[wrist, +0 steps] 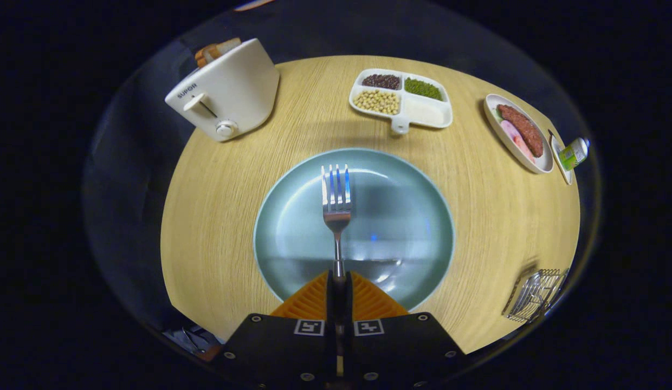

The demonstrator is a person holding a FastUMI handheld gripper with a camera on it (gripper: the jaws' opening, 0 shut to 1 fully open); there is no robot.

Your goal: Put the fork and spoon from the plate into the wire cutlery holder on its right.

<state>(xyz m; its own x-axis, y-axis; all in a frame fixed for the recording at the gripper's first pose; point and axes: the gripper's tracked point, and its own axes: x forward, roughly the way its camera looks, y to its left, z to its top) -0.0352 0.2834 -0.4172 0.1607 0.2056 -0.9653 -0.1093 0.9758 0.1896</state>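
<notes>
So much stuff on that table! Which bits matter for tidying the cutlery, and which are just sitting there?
In the job:
- gripper, shut on the fork
- plate under the fork
- wire cutlery holder, to the plate's right

Just lying about:
- toaster
- divided dish of beans
- dish of sausage
- small green bottle

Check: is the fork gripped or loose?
Gripped: the hand-held gripper has both fingers closed on the handle of the fork, above the plate.

We see the steel fork (336,197) with its handle pinched between the claw's (338,281) closed fingers, tines pointing ahead over the round pale-blue plate (412,216). The wire cutlery holder (536,295) stands on the desk, right of the plate, well apart.
</notes>
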